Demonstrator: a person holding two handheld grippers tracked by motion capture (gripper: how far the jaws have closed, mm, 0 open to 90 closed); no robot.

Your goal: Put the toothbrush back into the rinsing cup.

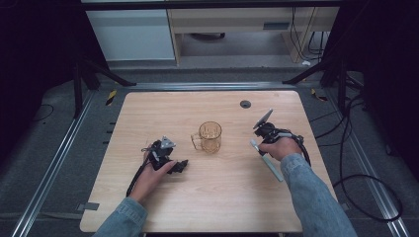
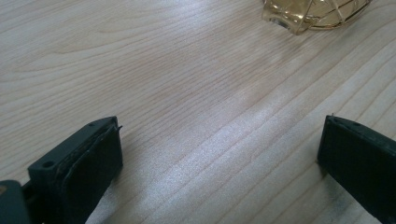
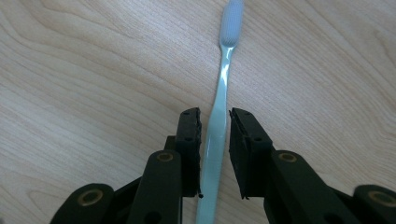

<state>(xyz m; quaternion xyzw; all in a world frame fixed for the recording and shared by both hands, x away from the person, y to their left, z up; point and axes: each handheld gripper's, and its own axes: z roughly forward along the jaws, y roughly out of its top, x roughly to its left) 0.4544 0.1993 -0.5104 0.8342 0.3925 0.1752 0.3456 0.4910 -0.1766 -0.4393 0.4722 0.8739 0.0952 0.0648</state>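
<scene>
A pale blue-green toothbrush (image 1: pixel 271 165) lies flat on the wooden table (image 1: pixel 222 197), right of centre, its bristle head (image 3: pixel 231 21) pointing away from me. My right gripper (image 3: pixel 215 122) reaches down over it, and its two pads sit against the sides of the handle (image 3: pixel 215 140). In the high view that right gripper (image 1: pixel 263 148) is at the brush's upper part. An amber glass mug (image 1: pixel 211 137) stands upright mid-table. My left gripper (image 1: pixel 181 166) rests low on the table left of the mug, open, with bare wood between its jaws (image 2: pixel 219 154). The mug's base (image 2: pixel 317 14) lies ahead of it.
A small dark grommet (image 1: pixel 245 103) sits in the tabletop near the far edge. Black cables (image 1: pixel 346 163) trail off the table's right side. Metal rails and stand legs (image 1: pixel 79 84) flank the table. Bare wood stretches along the near edge.
</scene>
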